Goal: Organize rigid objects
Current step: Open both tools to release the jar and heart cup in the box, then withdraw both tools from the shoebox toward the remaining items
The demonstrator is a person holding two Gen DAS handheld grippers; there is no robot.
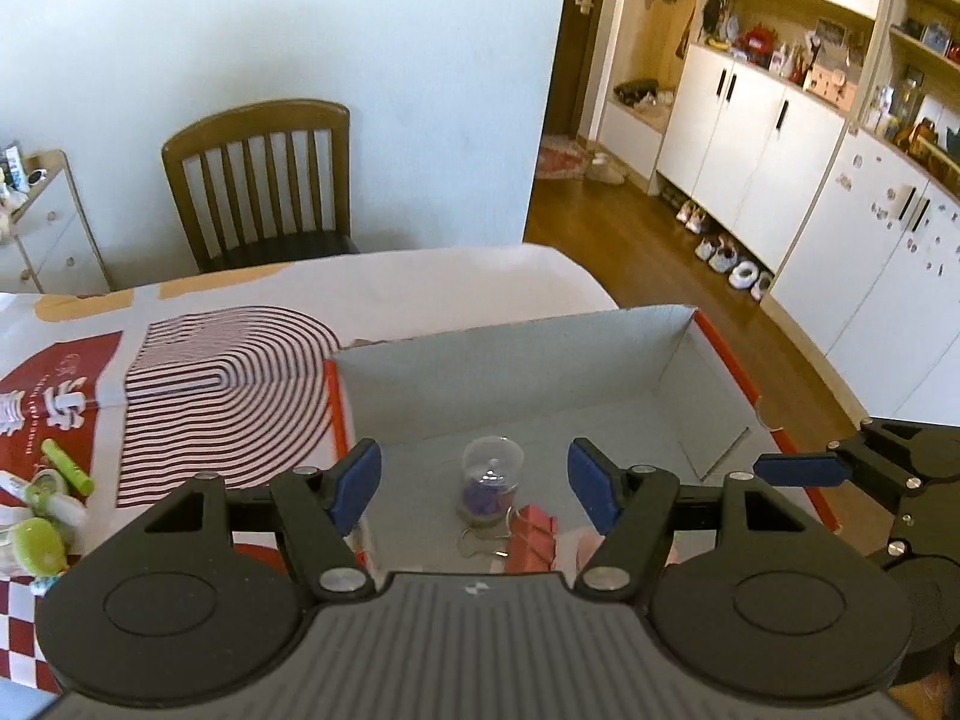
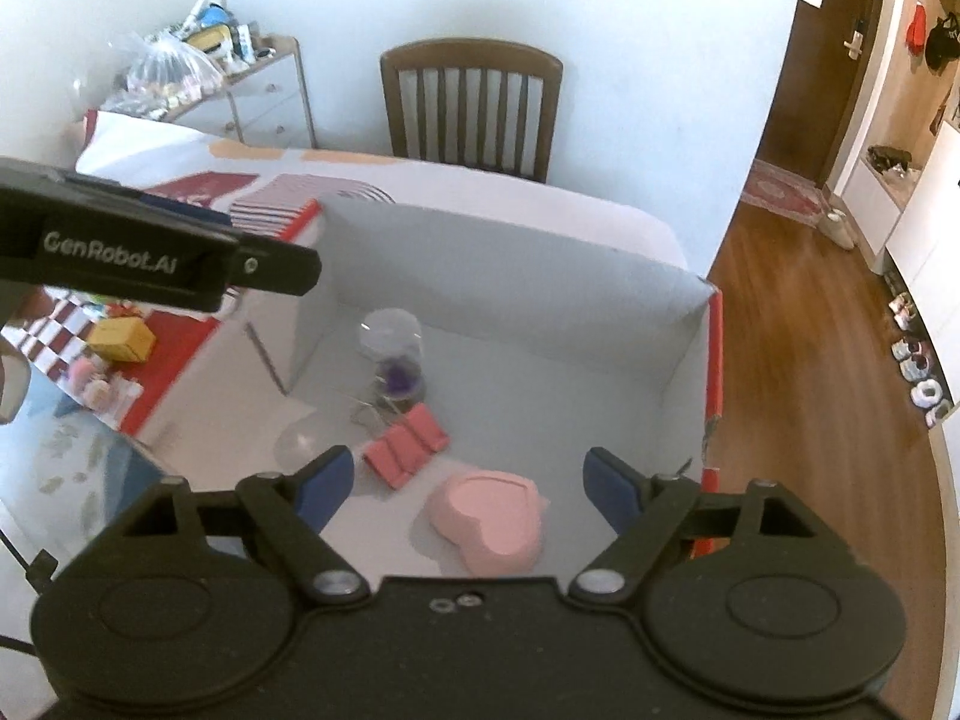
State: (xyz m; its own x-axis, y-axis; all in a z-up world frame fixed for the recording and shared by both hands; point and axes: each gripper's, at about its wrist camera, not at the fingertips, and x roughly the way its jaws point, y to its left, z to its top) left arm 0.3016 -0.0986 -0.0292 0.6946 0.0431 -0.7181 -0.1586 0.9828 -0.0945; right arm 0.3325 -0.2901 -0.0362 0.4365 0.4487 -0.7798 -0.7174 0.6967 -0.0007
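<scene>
Bench (image 1: 420,276), covered by a patterned cloth, fills the lower left half of the left wrist view and carries everything listed.

Cardboard box (image 2: 540,276), grey inside with red outer walls, stands open at centre frame of both views; judged to be the collecting bin, hence its place at the bench edge within reach of both hands.

Left gripper (image 1: 474,483): fingers released, nothing between them, poised above the box interior.

Right gripper (image 2: 465,489): fingers spread wide and empty, directly over the pink piece, which suggests it was set down there.

Heart-shaped pink box (image 2: 489,522), lower centre of the right wrist view, lies flat on the box floor, clear of the walls.

Clear jar (image 2: 393,354) with purple contents, upright, mid-frame, near the rear wall.

Red binder clips (image 2: 408,444), clustered just beside the jar.

Loose items yet to sort, by my reading: green marker (image 1: 67,467) at left edge; yellow block (image 2: 120,341) left of the box.
</scene>
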